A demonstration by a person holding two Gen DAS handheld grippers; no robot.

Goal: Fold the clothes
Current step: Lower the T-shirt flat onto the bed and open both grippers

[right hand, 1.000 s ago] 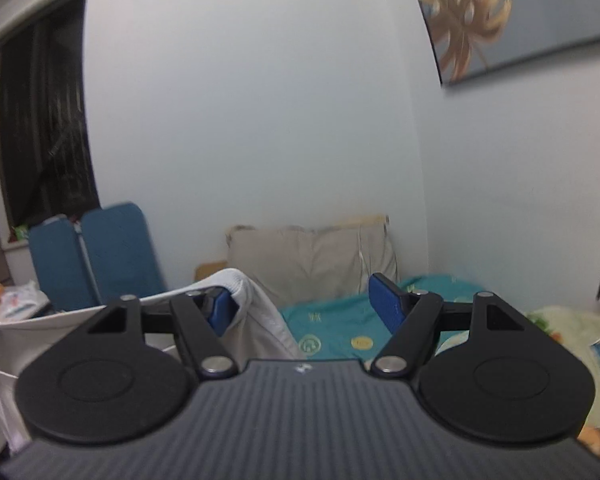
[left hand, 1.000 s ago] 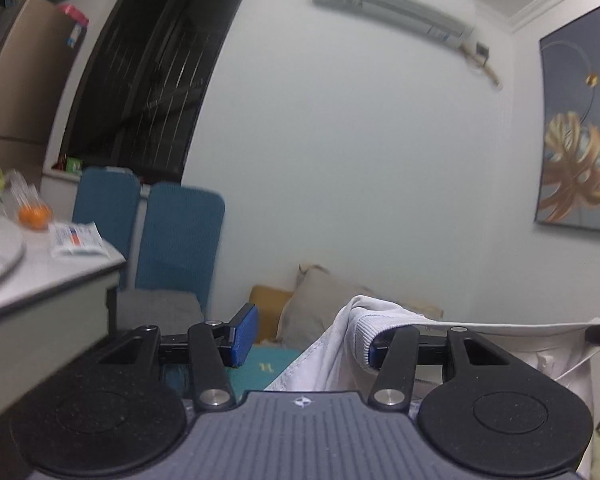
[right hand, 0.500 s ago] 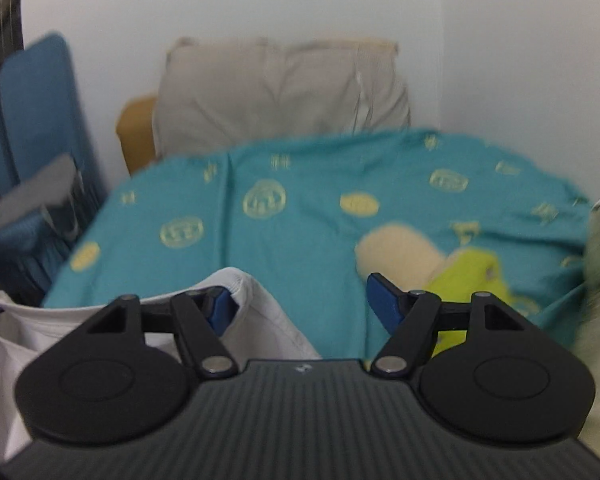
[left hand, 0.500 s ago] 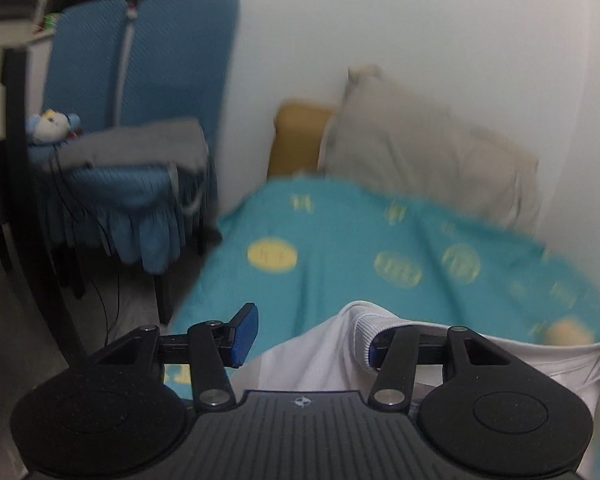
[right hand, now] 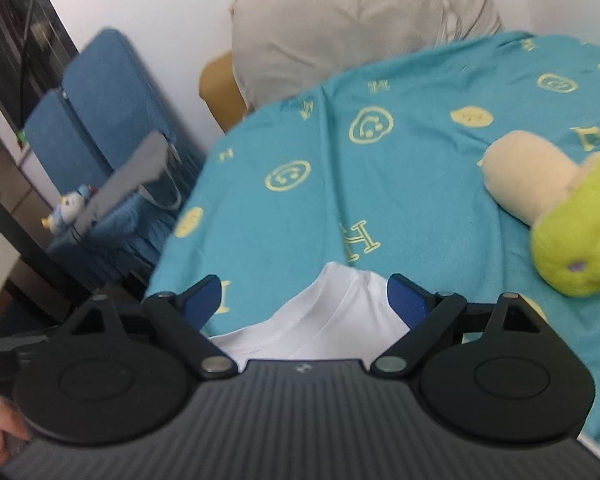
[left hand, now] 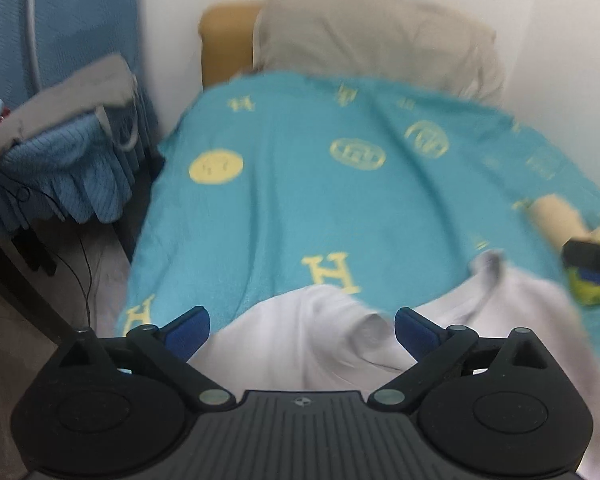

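Note:
A white garment lies on the teal bed cover near its front edge. My left gripper hangs just over one part of it. Its jaws are opening wide, and the cloth lies loose between the blue pads without touching them. My right gripper is over another corner of the white garment. Its jaws are opening too, with cloth between the pads but not pinched. A black and blue finger of the right gripper shows at the right edge of the left wrist view.
A grey pillow leans on the wall at the head of the bed, beside a mustard headboard. A beige and lime plush toy lies on the right of the cover. A blue chair with grey cloth stands at the left.
Both grippers came down from chest height, where they held the white garment stretched up, to the bed. Both jaws have spread, and the garment now rests loose on the cover.

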